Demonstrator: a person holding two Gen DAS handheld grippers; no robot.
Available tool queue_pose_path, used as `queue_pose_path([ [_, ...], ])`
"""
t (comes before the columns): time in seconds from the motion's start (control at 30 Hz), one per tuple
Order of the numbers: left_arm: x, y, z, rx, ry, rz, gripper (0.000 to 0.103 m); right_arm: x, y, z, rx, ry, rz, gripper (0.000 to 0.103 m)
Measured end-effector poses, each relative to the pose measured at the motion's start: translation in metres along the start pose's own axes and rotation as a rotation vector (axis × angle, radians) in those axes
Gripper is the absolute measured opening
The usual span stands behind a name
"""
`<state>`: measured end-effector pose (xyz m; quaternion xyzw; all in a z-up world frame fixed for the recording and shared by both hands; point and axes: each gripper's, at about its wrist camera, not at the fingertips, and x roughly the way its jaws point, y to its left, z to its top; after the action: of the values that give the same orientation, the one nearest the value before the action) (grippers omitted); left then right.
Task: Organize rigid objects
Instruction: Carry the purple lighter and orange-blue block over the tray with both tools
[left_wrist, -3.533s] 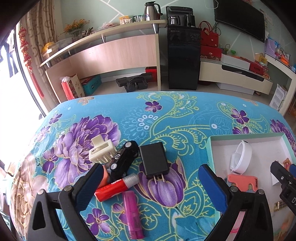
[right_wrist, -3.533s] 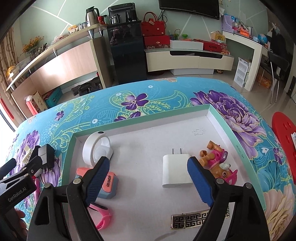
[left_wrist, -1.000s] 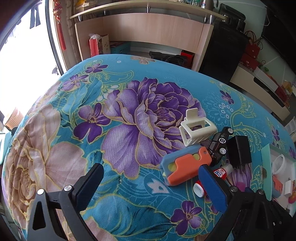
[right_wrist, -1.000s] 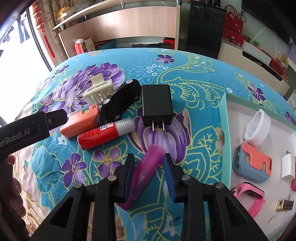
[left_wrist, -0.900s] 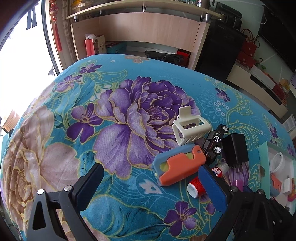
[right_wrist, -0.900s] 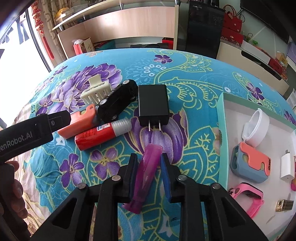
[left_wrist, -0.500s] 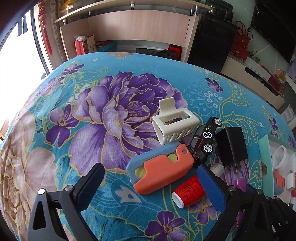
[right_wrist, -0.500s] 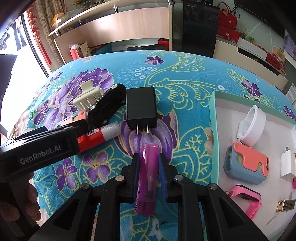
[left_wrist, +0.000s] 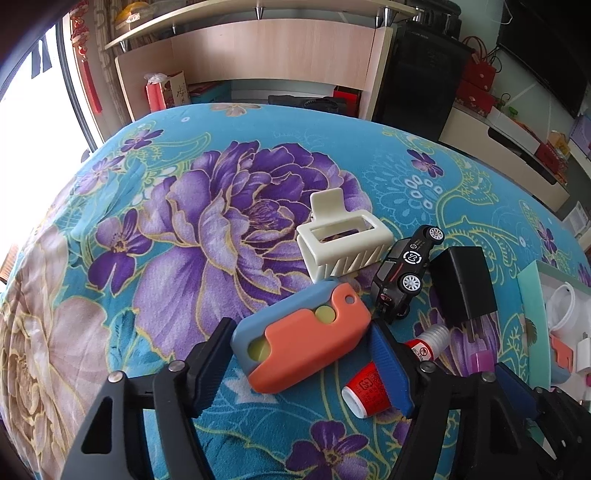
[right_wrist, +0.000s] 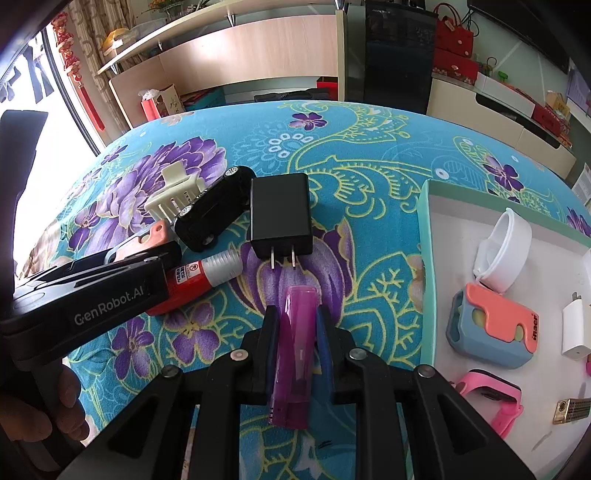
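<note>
Right gripper is clamped on the translucent purple plastic tube — lift straight. Left gripper jaws are closing around the blue-and-orange plastic case — contact seemingly not yet made; centre it.

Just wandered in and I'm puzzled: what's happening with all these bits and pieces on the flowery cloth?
A person is sorting small objects into a tray using two hand-held grippers. The right gripper is shut on a purple tube. The left gripper is closing its fingers around an orange and blue gadget. A black charger, toy car, red tube and cream clip lie on the cloth.
</note>
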<state>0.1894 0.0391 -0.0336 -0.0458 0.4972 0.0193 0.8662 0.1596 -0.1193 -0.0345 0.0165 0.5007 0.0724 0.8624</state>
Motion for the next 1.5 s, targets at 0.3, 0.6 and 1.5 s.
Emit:
queue_pose_path([
  [0.3, -0.018, 0.010, 0.001, -0.017, -0.042, 0.016, 0.075, -0.007, 0.000, 0.000, -0.001, -0.023, 0.028, 0.020],
  [0.6, -0.050, 0.012, 0.007, -0.019, -0.125, 0.022, 0.075, -0.029, -0.005, 0.003, 0.023, -0.079, 0.064, 0.020],
  [1.5, -0.122, -0.092, -0.003, 0.218, -0.283, -0.105, 0.075, -0.123, -0.130, -0.023, 0.254, -0.244, -0.067, 0.019],
])
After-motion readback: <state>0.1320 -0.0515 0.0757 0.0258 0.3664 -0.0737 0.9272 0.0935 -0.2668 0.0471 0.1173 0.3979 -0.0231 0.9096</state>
